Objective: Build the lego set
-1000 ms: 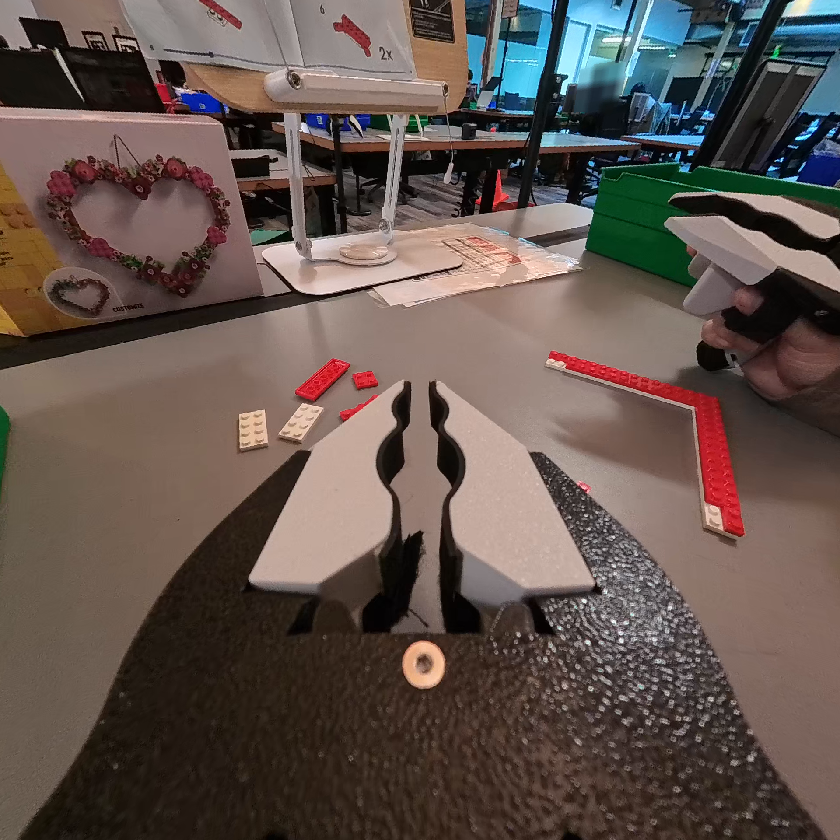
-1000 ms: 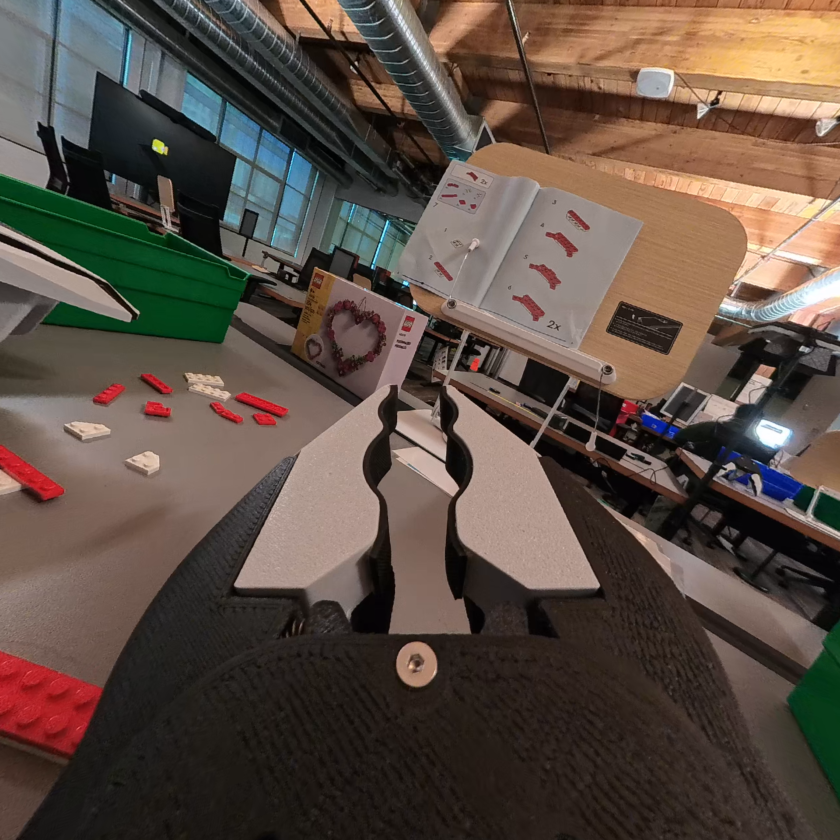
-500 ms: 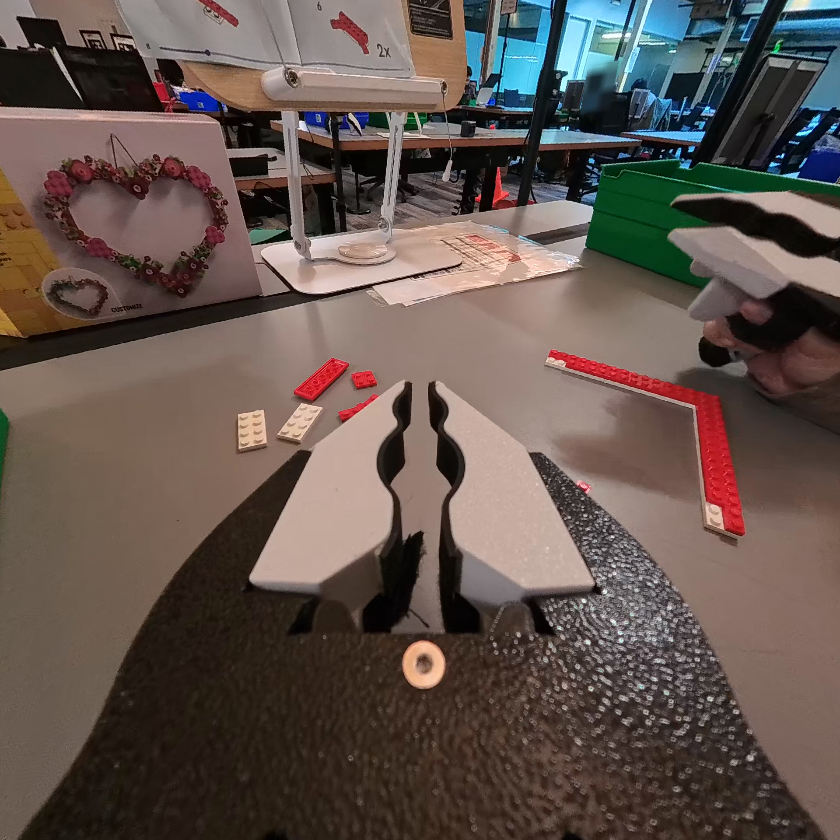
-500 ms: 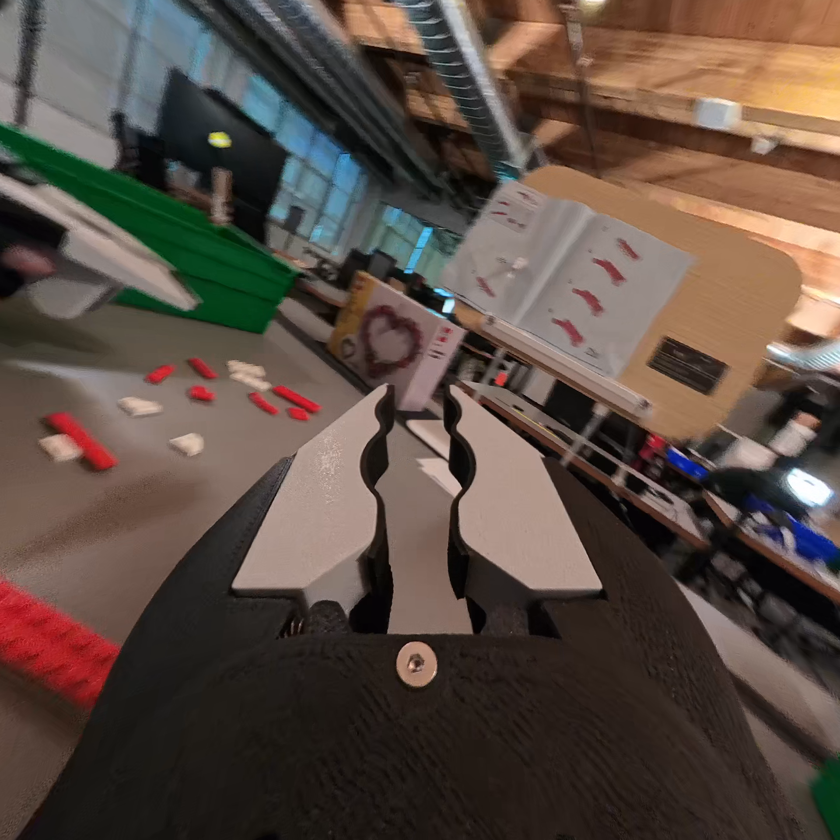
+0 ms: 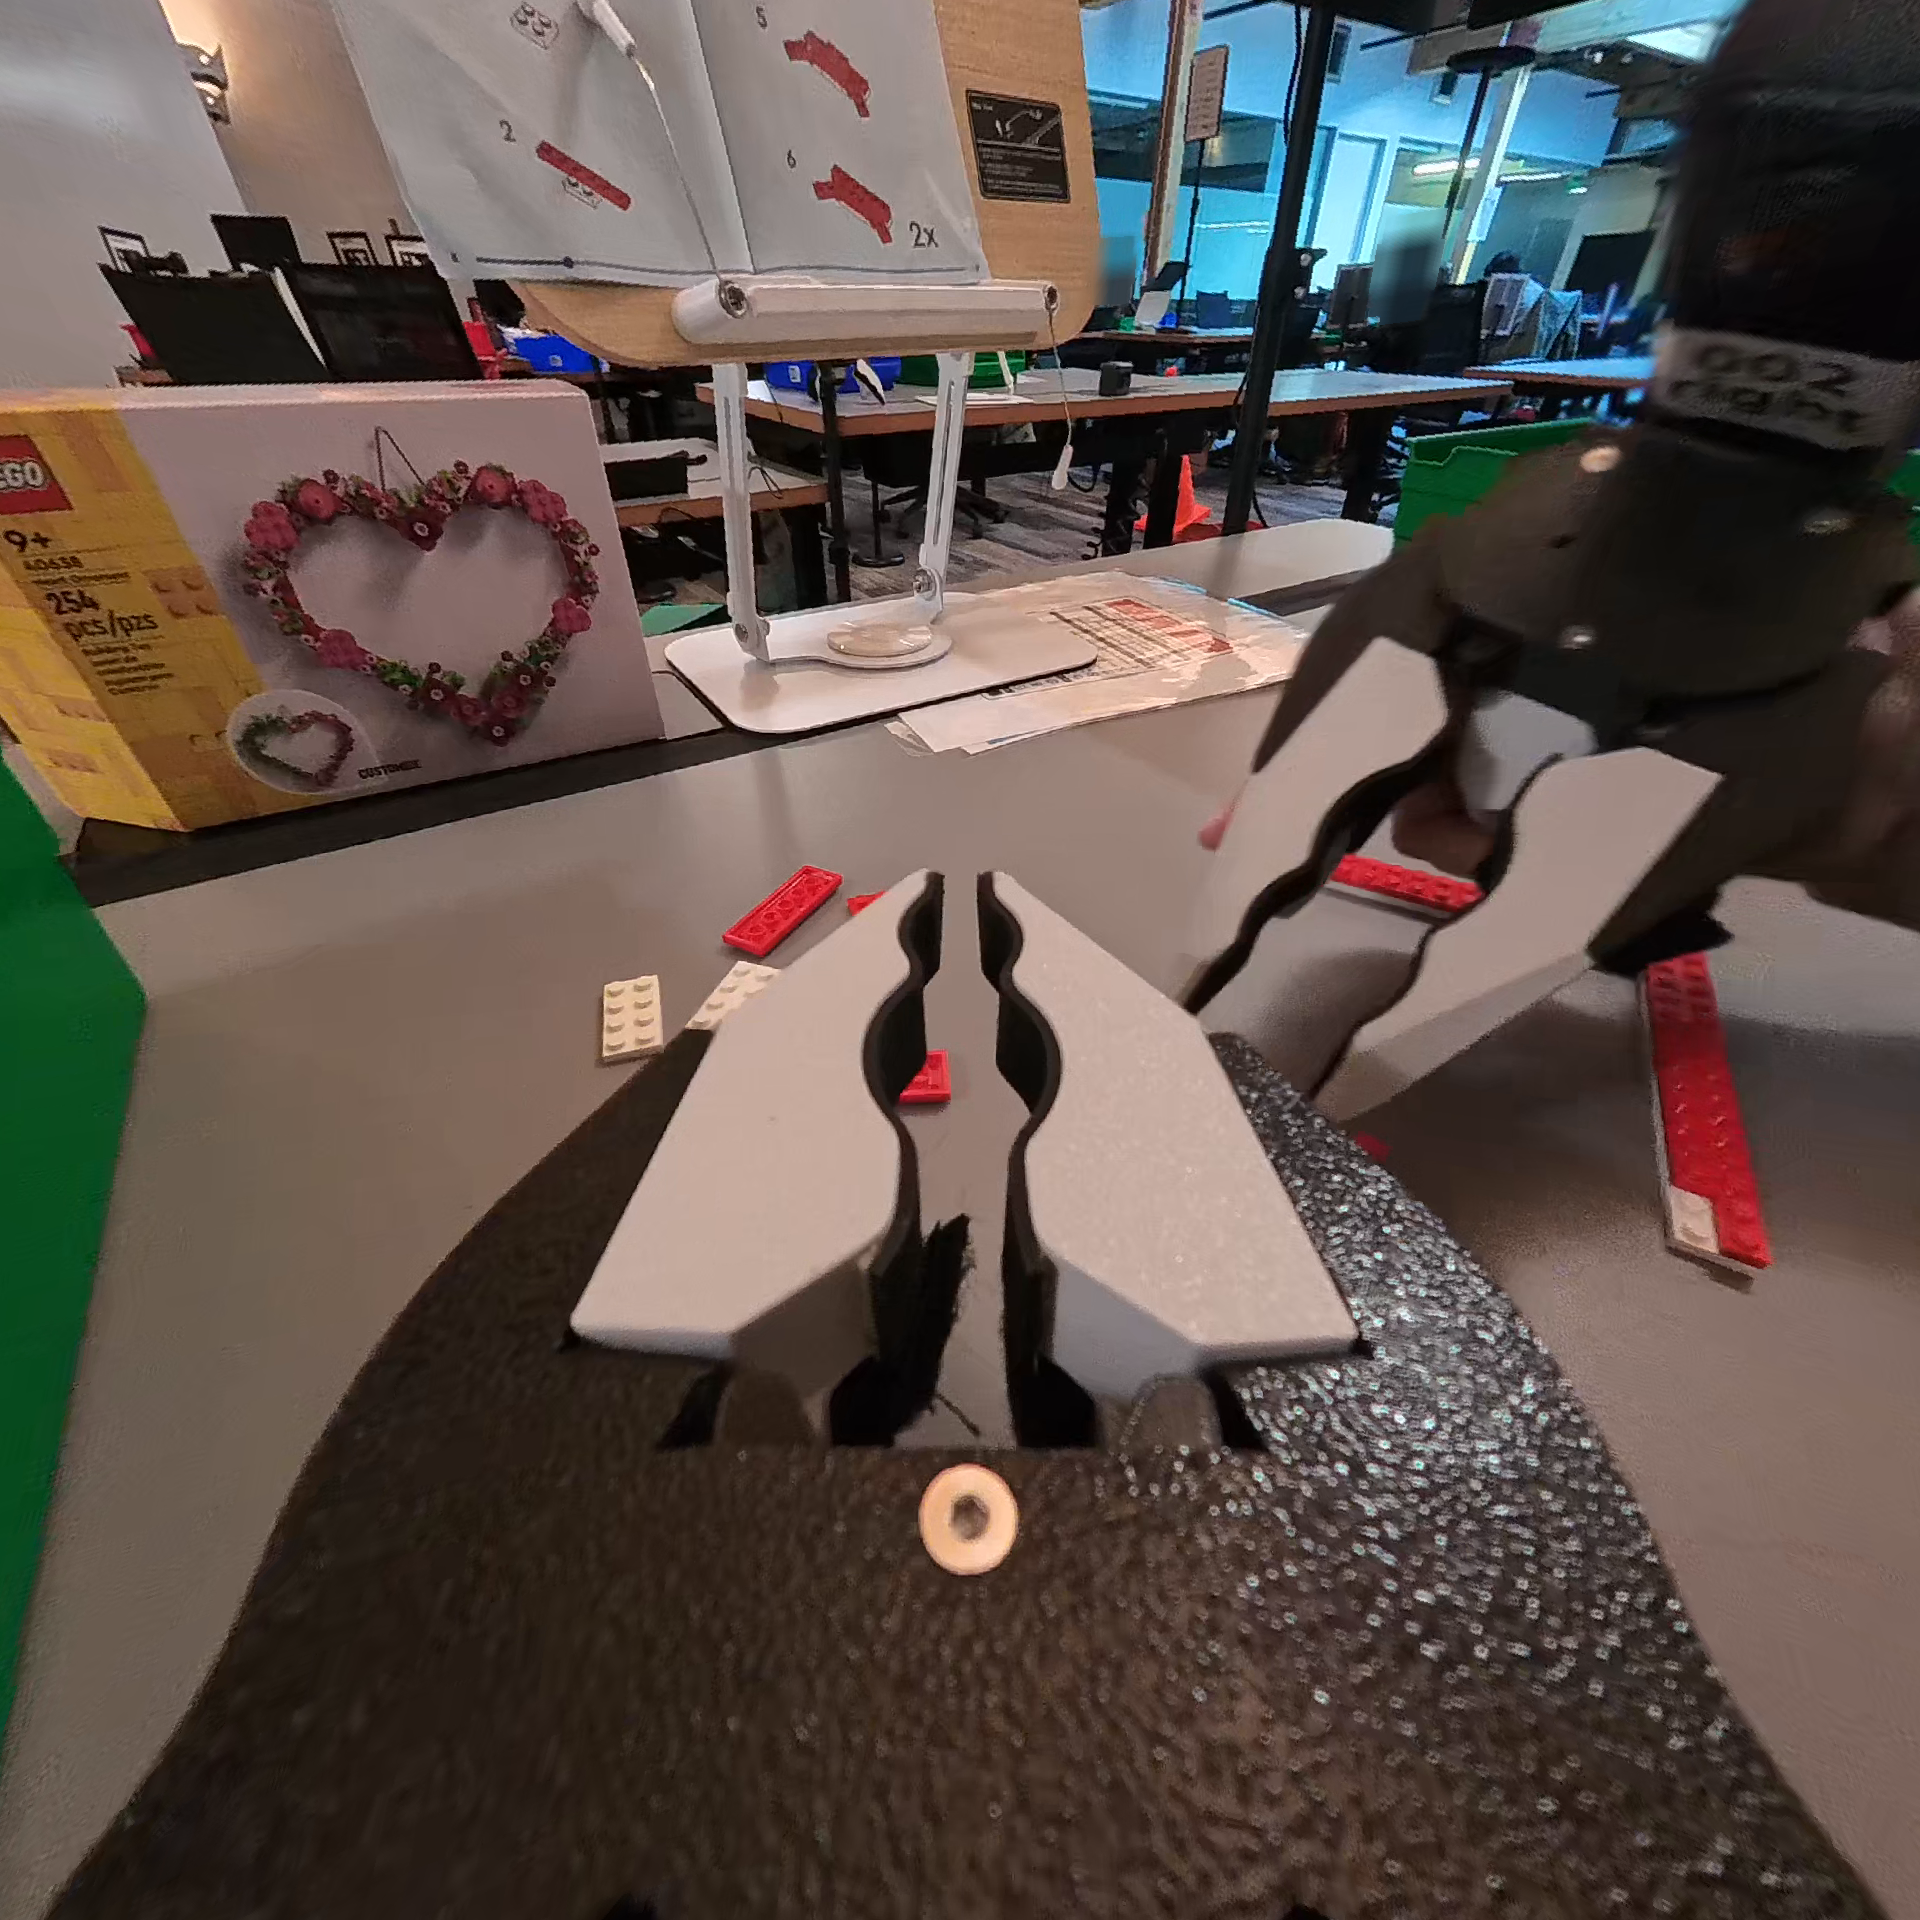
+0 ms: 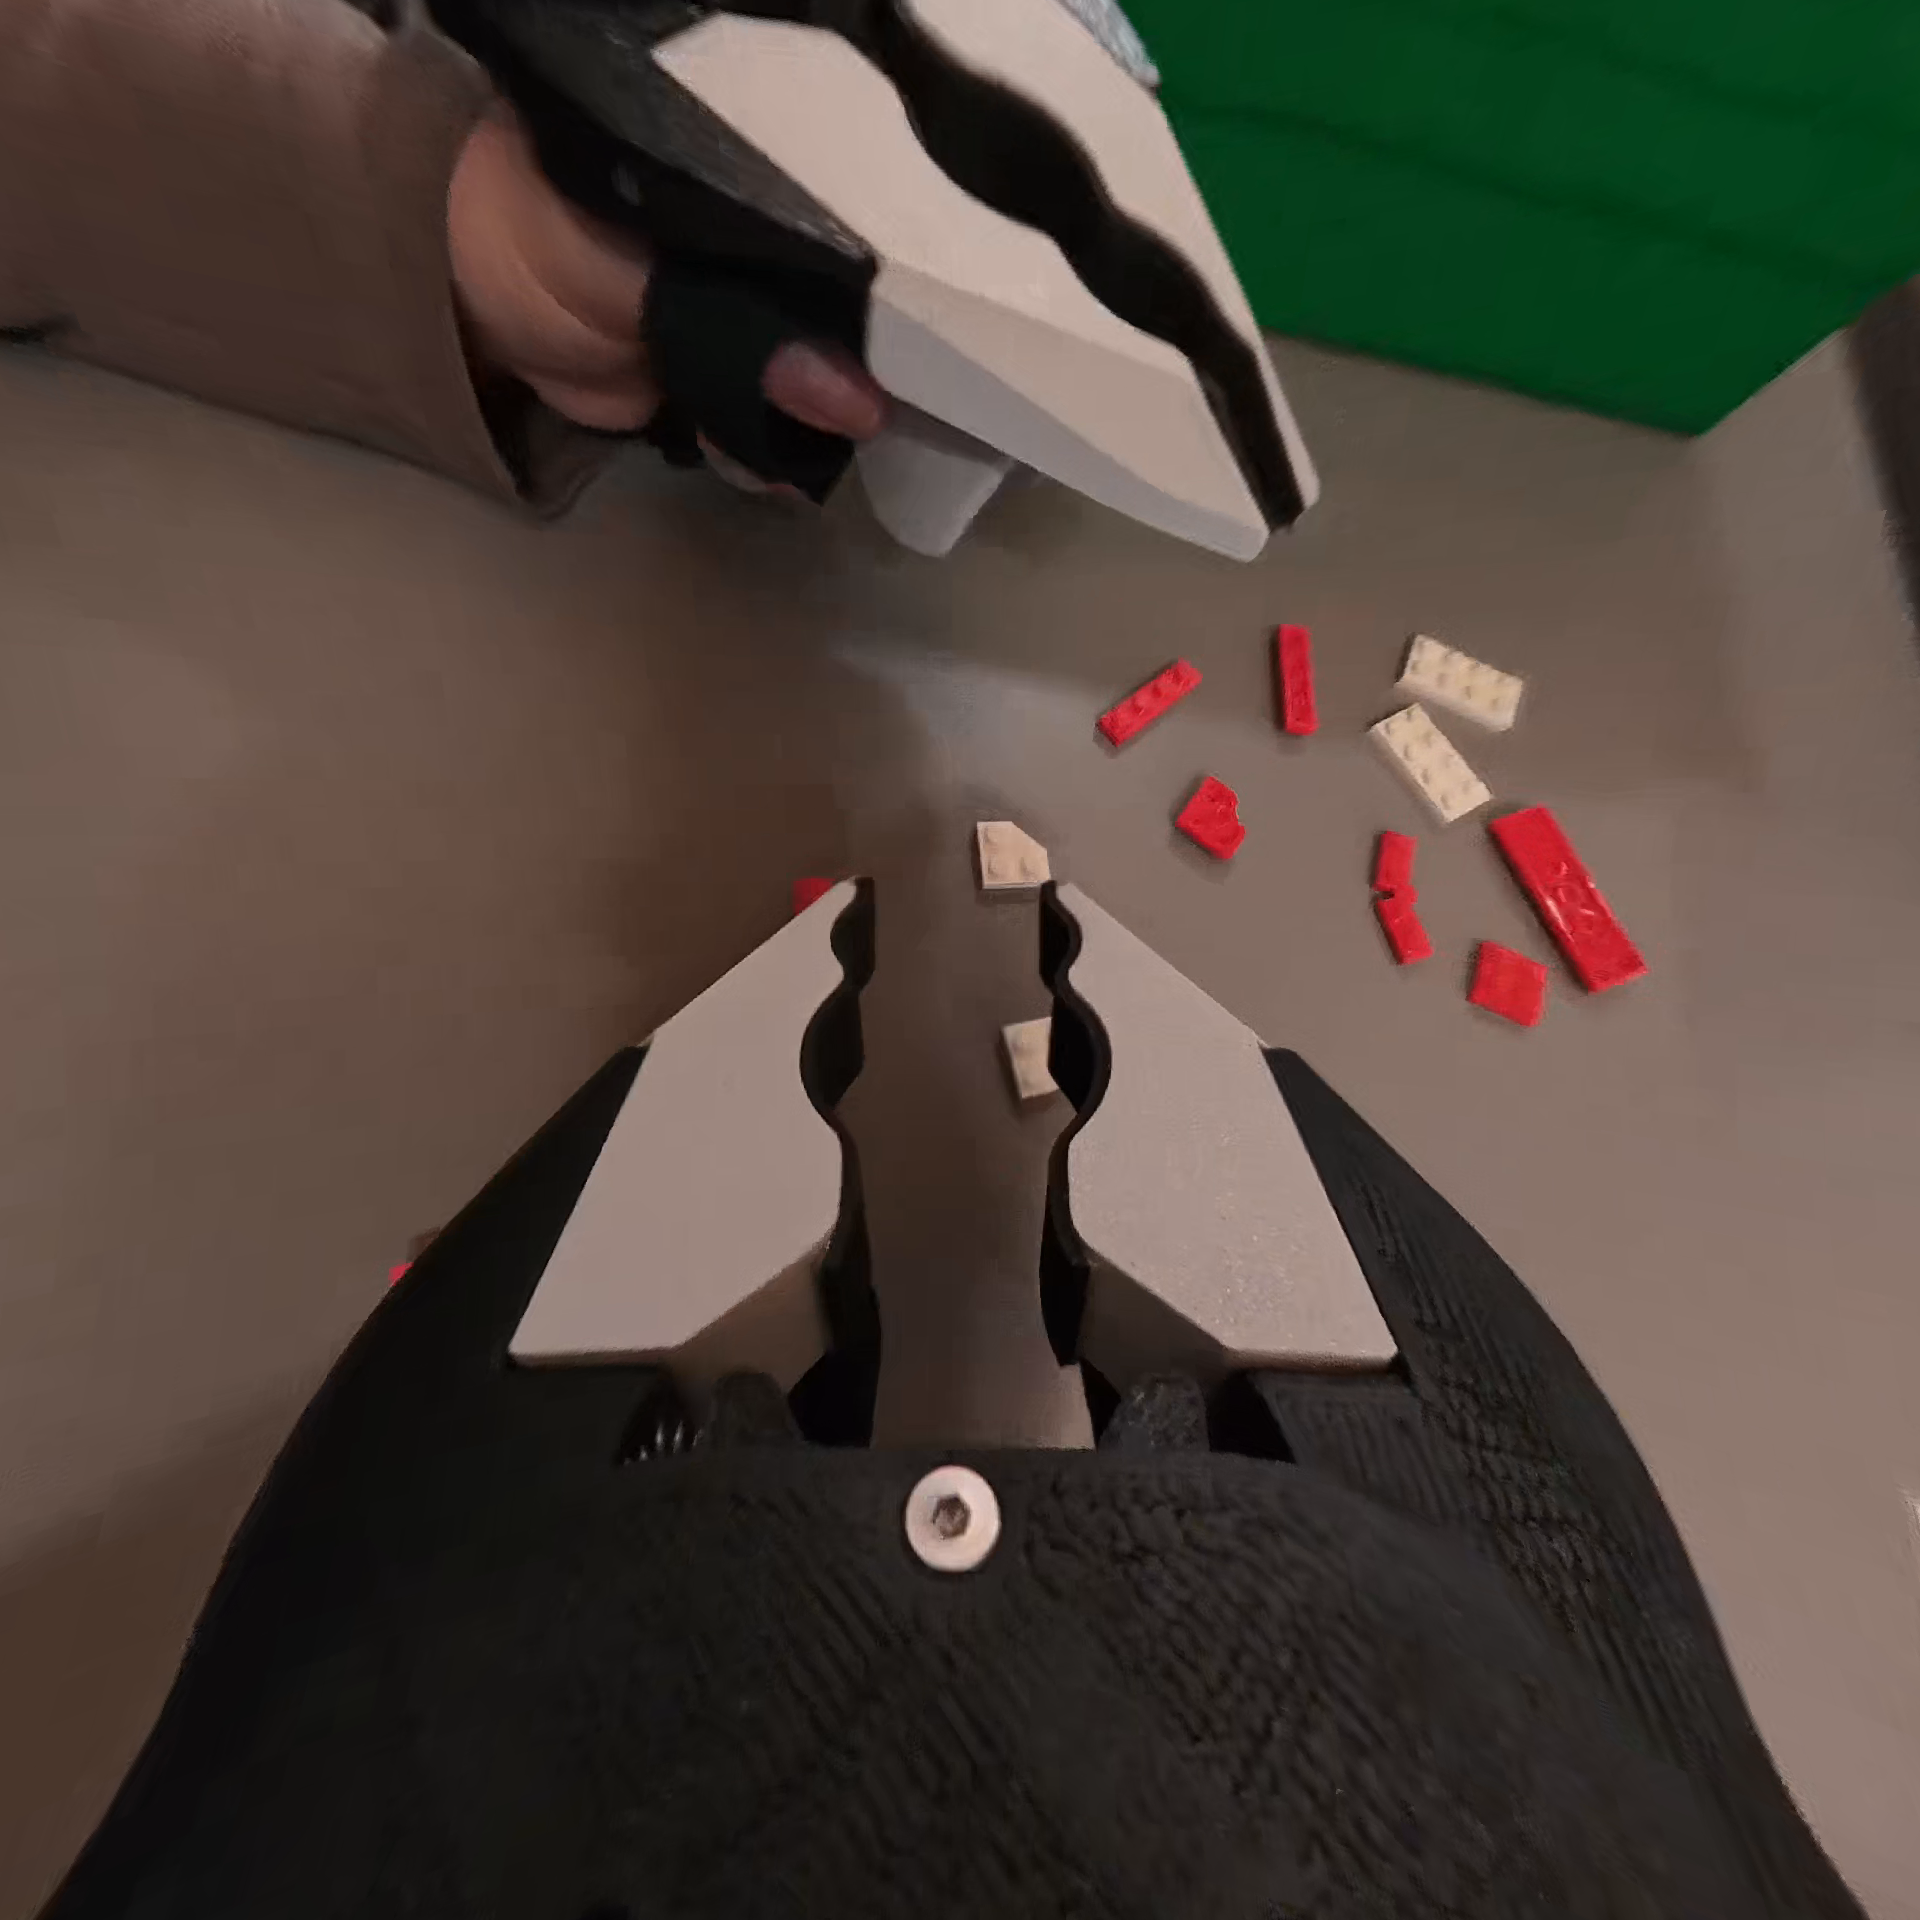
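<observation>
Right gripper (image 6: 954, 896) spread, empty, over white wedge plates (image 6: 1010, 854); left gripper (image 5: 961, 902) narrowly parted, empty; red L-frame (image 5: 1704, 1112) long arm runs away from camera.

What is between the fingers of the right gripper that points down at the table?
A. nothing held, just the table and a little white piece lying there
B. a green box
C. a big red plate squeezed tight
A: the right gripper is open, and only the grey table and a small white piece lying on it show in the gap.
</observation>
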Motion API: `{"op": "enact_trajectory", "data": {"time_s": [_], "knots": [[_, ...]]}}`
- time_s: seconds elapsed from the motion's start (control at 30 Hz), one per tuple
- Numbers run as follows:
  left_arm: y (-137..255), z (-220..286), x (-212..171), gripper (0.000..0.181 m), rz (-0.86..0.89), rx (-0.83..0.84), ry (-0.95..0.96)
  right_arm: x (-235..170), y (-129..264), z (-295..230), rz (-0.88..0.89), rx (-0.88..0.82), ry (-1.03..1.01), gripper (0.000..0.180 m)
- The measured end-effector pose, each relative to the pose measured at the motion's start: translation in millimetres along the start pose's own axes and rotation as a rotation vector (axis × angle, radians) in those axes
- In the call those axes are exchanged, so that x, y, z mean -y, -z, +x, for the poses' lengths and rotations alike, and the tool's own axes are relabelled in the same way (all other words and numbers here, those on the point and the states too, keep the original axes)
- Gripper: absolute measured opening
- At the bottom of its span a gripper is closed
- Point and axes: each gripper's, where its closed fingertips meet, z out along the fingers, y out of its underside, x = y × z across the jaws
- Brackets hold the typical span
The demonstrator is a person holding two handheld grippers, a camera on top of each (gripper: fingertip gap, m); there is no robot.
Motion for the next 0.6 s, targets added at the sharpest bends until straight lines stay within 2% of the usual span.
{"op": "enact_trajectory", "data": {"time_s": [0.23, 0.5, 0.6], "knots": [[2, -3, 4, 0.004, 0.021, 0.011, 0.009, -6, -26, 15, -0.151, 0.132, 0.019, 0.027], [3, -7, 7, 0.004, 0.031, 0.027, 0.009, -13, -39, 9, -0.207, 0.221, 0.017, 0.025], [5, -10, 10, 0.004, 0.051, 0.034, 0.031, -13, -39, 10, -0.210, 0.214, 0.020, 0.015]]}}
